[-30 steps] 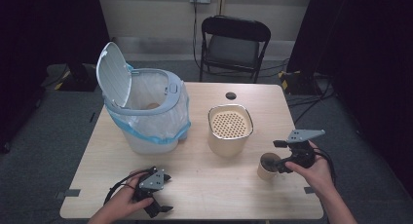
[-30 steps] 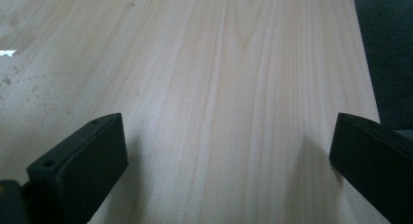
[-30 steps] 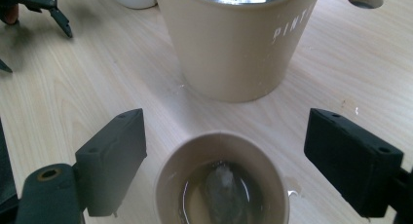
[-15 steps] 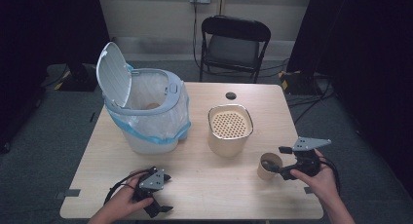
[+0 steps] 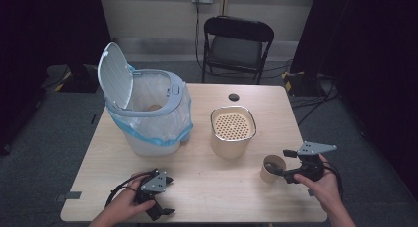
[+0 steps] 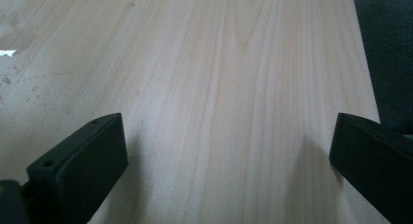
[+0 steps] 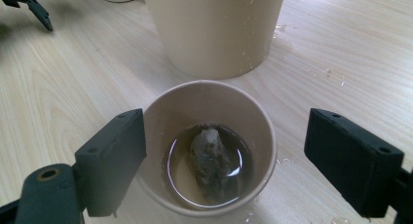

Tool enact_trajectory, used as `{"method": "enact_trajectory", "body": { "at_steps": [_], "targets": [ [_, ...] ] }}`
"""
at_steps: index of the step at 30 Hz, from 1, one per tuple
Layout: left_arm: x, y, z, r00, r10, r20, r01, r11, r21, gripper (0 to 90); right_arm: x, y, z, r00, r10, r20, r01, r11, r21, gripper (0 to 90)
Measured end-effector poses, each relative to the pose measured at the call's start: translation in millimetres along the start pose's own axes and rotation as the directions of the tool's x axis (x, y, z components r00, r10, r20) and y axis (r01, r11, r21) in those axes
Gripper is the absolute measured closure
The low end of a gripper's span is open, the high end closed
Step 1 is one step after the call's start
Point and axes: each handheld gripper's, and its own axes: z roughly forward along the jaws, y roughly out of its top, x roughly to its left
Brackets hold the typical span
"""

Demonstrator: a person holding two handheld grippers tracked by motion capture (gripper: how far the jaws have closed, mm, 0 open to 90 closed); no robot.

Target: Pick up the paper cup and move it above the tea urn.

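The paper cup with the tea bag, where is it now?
In the high view the paper cup stands near the table's right front, between the strainer pot and the right gripper.

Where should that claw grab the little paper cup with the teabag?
Around the paper cup wall, about mid-height, coming level from the side as the right claw does now. The cup stands upright with liquid and a teabag inside, so tipping would likely spill.

My left black two-jaw handheld gripper (image 5: 156,203) carries a grey three-cornered plate on top and trails a black looping cable. My right black two-jaw handheld gripper (image 5: 291,164) wears the same grey plate, its cable curling behind the hand. Close up, each matte black jaw is a blocky pad with small round screw holes; my forearms are bare of sleeves
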Motion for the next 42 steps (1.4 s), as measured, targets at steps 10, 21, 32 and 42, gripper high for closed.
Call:
{"method": "enact_trajectory", "body": {
  "at_steps": [10, 21, 32, 42],
  "targets": [
    [0.1, 0.0, 0.0, 1.0, 0.0, 0.0, 0.0, 1.0, 0.0, 0.0, -0.1, -6.6, 0.6, 0.9999, 0.014, -0.004, -0.014, 0.999, -0.029, 14.7],
    [0.0, 0.0, 0.1, 1.0, -0.001, 0.0, 0.001, 1.0, -0.001, 0.0, 5.5, -9.8, 1.6, 0.9994, 0.009, -0.035, -0.01, 0.999, -0.038, 14.6],
    [0.1, 0.0, 0.0, 1.0, 0.0, 0.0, 0.0, 1.0, 0.001, 0.0, 6.3, -33.9, 22.8, 0.9981, -0.002, -0.062, 0.0, 0.999, -0.034, 14.9],
    [0.1, 0.0, 0.0, 1.0, 0.0, -0.001, 0.0, 1.0, 0.0, 0.0, 7.3, -41.1, 36.7, 0.9991, -0.016, -0.04, 0.013, 0.997, -0.077, 16.4]
  ]
}}
